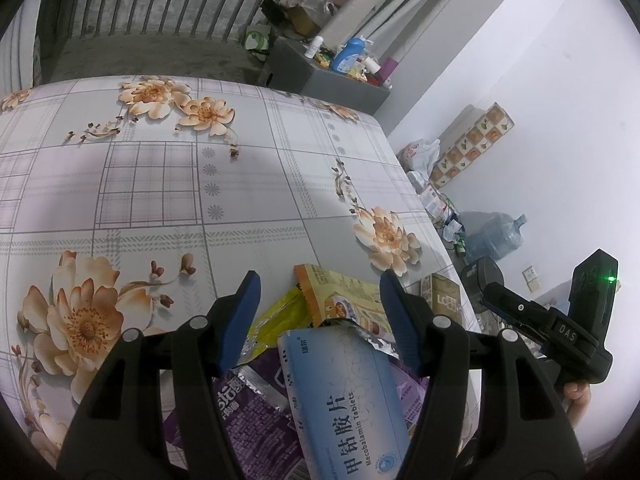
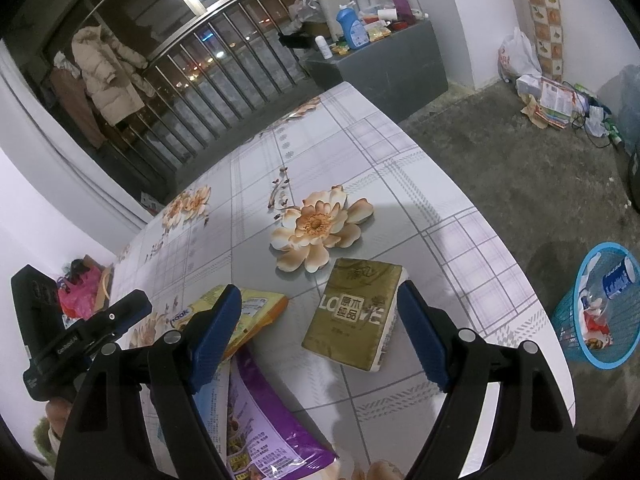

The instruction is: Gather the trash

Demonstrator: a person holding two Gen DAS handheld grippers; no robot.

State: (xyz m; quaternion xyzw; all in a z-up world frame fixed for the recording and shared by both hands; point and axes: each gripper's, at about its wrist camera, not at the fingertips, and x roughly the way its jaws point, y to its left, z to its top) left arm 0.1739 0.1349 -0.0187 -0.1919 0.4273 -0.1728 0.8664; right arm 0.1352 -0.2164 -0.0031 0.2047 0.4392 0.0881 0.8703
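I have both grippers low over the near edge of the bench [image 2: 400,184], and the trash is heaped right under me. The left gripper [image 1: 320,312] has its jaws wide apart with nothing between them, straddling a blue-and-white tablet box [image 1: 352,408] that lies on top of a purple wrapper [image 1: 248,412], with a yellow wrapper [image 1: 280,316] and an orange snack packet [image 1: 340,296] just beyond at twelve o'clock. The right gripper [image 2: 320,328] also has its jaws apart and empty; a gold tissue pack [image 2: 352,316] sits between the fingers' lines at twelve o'clock, flat on the cloth.

The blue waste basket [image 2: 600,312] stands on the floor at about three o'clock from the right gripper, beyond the bench edge, with a bottle and scraps already in it.

My judgement: the tablet box is the piece to take first with the left, since it lies loose on top. I would lower until the fingers bracket its narrow sides, not its flat faces, and close gently so the card does not buckle. The wrappers beneath look slippery and may drag along, so I would lift slowly. Whether the tissue pack counts as trash I cannot tell.
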